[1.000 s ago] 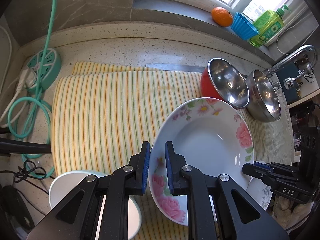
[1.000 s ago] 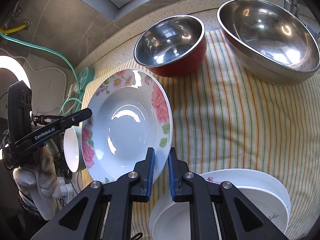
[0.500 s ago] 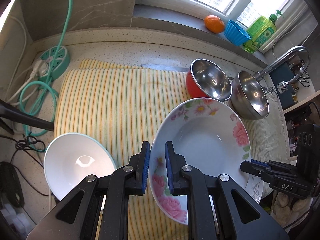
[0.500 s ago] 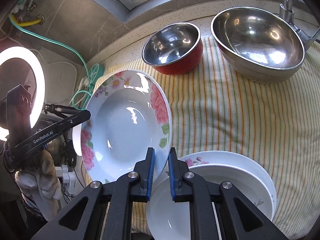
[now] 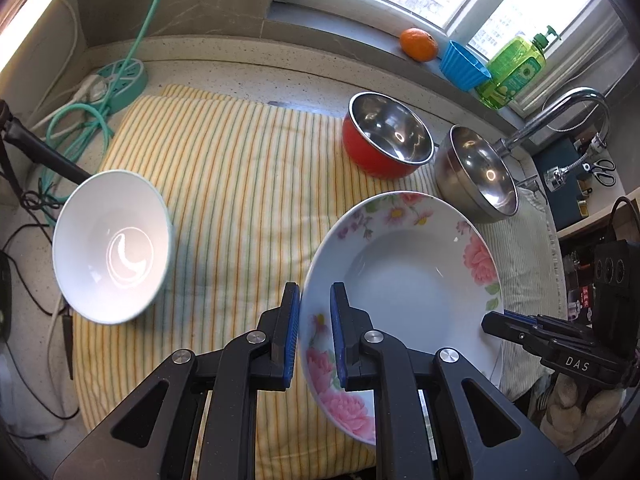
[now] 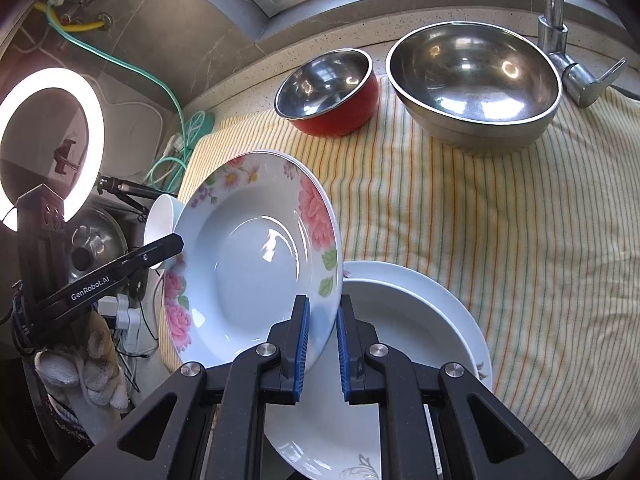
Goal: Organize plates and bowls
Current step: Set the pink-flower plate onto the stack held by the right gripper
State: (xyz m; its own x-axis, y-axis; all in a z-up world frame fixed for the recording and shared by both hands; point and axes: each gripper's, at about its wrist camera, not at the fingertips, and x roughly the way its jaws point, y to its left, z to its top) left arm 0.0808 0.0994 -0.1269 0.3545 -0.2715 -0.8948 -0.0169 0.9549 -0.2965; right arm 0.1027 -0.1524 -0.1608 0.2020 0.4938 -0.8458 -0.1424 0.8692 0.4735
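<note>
Left tool (image 5: 314,334): clamped on flowered plate (image 5: 404,280) rim
Right tool (image 6: 322,344): clamped on same plate, opposite rim
Left to sort: white bowl (image 5: 112,246), steel bowls (image 6: 474,80)

Count of the dishes and the rest

One floral plate (image 6: 248,256), two stacked white plates (image 6: 404,320), one white bowl (image 5: 112,246), two steel bowls, one red outside (image 5: 386,140) and one plain (image 5: 478,172); one orange (image 5: 418,43), one blue cup (image 5: 462,66), one soap bottle (image 5: 516,72).
</note>
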